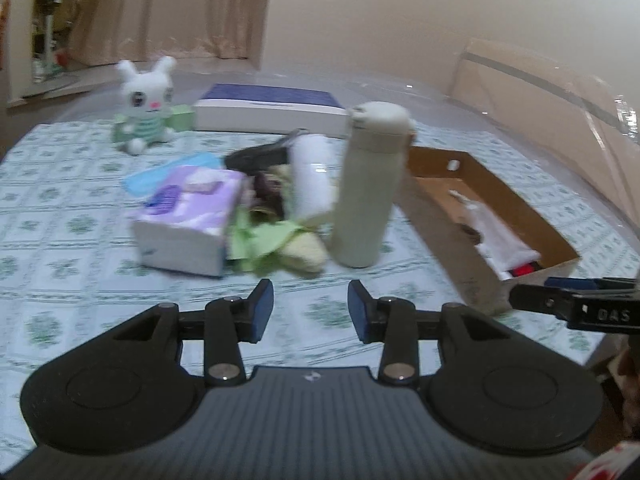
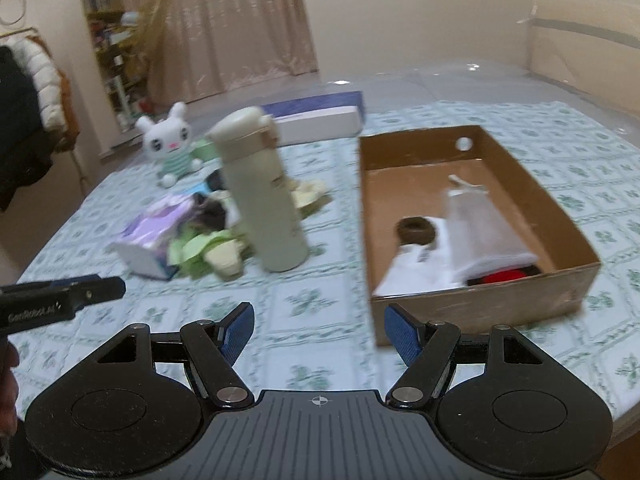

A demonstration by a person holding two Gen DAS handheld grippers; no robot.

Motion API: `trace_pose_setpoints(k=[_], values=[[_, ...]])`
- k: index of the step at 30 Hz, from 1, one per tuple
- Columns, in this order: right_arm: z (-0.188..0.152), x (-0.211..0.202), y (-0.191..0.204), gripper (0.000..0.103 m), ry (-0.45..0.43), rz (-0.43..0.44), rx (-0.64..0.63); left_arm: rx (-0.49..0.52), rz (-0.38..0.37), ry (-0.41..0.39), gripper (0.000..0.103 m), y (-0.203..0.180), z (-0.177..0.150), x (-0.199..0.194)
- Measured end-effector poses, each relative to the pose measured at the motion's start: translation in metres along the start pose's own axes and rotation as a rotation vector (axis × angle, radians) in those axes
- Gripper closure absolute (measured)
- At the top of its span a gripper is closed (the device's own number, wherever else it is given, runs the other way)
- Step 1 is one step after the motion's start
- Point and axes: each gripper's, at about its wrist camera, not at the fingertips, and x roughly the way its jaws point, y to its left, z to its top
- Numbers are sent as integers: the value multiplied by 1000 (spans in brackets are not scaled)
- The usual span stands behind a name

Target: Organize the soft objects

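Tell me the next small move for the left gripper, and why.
Probably ease the left gripper forward toward the green cloth at the near edge of the pile, between the tissue pack and the upright bottle. Its jaws stand open and empty, well short of the pile, while the cardboard box already holds soft items and has room.

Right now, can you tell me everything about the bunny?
The bunny is a small white plush toy with two upright ears, dark eyes and a pink nose, wearing a green-striped top. It sits upright on the patterned cloth at the table's far side, a small green box beside it. No gripper touches it.
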Motion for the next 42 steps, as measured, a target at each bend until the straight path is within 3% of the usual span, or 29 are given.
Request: trace_pose_setpoints(k=[7,20,34,42], values=[[-5,9,36,31,10,53,-57,-22,57,-17,64,29,-4,-18],[-8,25,68,31,22,93,-118,-49,82,-19,62,55,-10,-25],[-5,36,62,31,34,90,-109,-33,72,3,62,60,-9,-11],[6,41,41,31,41,80,-173,22,54,20,62,62,-1,6]])
